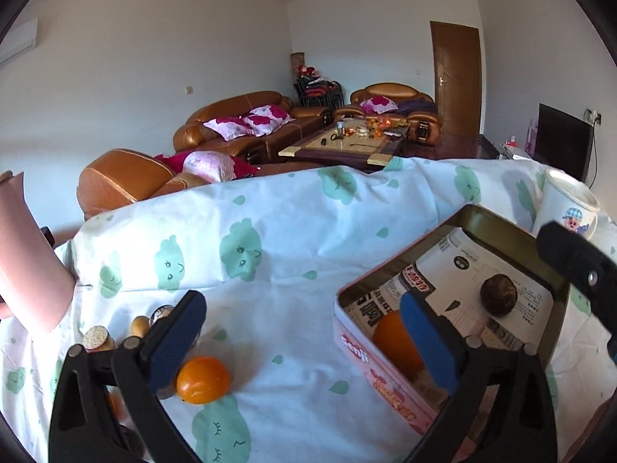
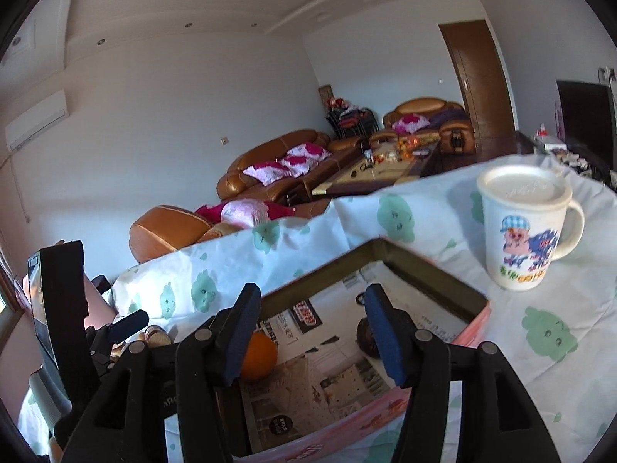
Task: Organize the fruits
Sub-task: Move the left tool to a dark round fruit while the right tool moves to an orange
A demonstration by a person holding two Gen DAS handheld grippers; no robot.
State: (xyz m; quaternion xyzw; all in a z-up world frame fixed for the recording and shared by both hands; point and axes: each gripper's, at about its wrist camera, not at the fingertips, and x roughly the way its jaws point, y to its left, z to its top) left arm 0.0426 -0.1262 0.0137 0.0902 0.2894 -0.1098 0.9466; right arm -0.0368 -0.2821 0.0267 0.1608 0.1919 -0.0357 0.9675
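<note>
Left gripper [image 1: 300, 335] spread wide, empty; loose orange [image 1: 203, 380] on cloth [image 1: 293, 239] touching its left finger. Right gripper [image 2: 310, 333] released above tin [image 2: 424, 266] containing second orange [image 2: 260, 355] and dark fruit [image 2: 364, 337].

We see a table covered by a white cloth [image 1: 293, 239] printed with green cloud faces, rumpled along its far edge. Directly on the cloth lie 1 loose orange [image 1: 203, 380] near the front left, a pink tin box [image 1: 385, 382] to its right with its lid off, and a white cartoon mug [image 2: 520, 227] with a lid, standing upright just beyond the box's far right corner. A few small cork-topped items [image 1: 94, 337] cluster at the left edge.
</note>
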